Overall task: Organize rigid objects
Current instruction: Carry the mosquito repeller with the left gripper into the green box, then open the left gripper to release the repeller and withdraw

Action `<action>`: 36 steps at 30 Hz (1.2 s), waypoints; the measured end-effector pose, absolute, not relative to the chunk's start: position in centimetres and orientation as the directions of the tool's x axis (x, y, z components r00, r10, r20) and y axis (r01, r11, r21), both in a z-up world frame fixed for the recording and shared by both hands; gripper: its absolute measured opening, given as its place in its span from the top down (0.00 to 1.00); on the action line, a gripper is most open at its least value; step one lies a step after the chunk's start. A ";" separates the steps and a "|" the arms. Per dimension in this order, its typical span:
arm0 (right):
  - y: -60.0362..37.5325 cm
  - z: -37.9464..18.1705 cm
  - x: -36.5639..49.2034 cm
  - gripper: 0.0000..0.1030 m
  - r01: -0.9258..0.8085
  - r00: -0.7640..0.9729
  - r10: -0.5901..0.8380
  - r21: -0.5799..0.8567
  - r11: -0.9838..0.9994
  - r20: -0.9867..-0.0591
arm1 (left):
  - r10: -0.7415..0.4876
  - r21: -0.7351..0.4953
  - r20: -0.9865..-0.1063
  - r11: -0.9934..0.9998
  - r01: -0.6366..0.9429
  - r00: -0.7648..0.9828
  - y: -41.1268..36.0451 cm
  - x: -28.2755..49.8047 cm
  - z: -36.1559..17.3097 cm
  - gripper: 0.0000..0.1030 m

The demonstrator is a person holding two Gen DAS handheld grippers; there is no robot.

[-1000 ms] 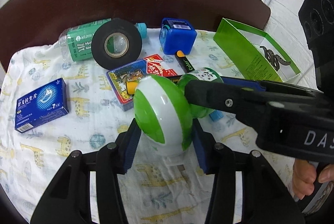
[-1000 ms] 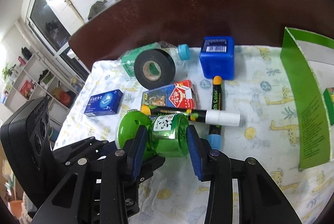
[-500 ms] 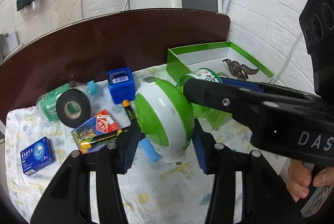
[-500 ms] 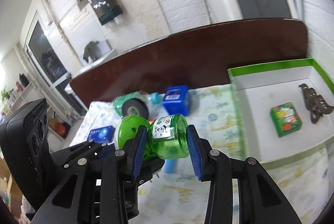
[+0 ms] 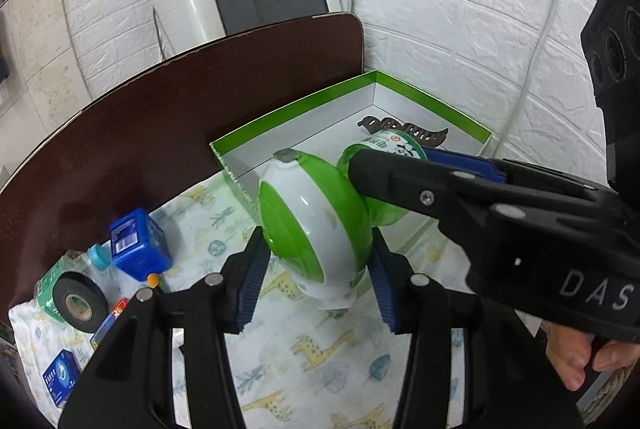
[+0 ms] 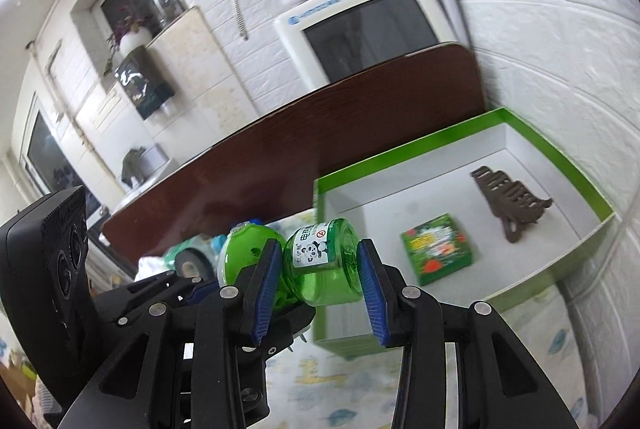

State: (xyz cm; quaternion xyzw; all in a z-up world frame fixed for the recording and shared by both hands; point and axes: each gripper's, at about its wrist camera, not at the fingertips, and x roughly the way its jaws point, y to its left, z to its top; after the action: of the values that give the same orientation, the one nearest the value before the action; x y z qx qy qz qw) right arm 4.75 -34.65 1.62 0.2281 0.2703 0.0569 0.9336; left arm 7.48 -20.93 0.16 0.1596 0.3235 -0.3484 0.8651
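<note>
White brick-pattern wall [image 5: 440,9] backs a dark brown board [image 5: 168,117], with a giraffe-print cloth [image 5: 320,361] spread on the surface in front of it. At the far right corner sits a green-rimmed white box [image 6: 532,133] holding a small green carton [image 6: 438,249] and a dark brown hair claw [image 6: 510,199], well apart from each other.

The left gripper [image 5: 316,281] is partly closed, its blue pads pressed on both sides of a green-and-white mosquito repellent heater [image 5: 312,225]. A green liquid bottle [image 6: 326,261] with a panda label is joined to that heater, and the right gripper [image 6: 318,279] is clamped on the bottle, pads against its sides. The joined piece is in the air, over the cloth at the box's near wall.

Left behind on the cloth lie a blue cube-shaped box [image 5: 138,243], a black tape roll [image 5: 78,303] against a green-labelled water bottle [image 5: 46,283], and a blue medicine carton [image 5: 60,377].
</note>
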 end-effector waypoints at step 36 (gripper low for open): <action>-45.8 -3.6 8.4 0.59 0.251 0.837 0.107 0.551 0.796 -0.536 | -0.454 0.092 -0.764 0.626 0.774 0.459 -32.1 13.6 -2.5 0.51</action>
State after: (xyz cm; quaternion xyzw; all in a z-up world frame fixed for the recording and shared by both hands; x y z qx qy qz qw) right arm 8.40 -45.76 -3.58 0.3168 0.2825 -0.0396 0.9046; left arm 13.56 -32.07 -2.51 0.2198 0.3636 -0.3721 0.8252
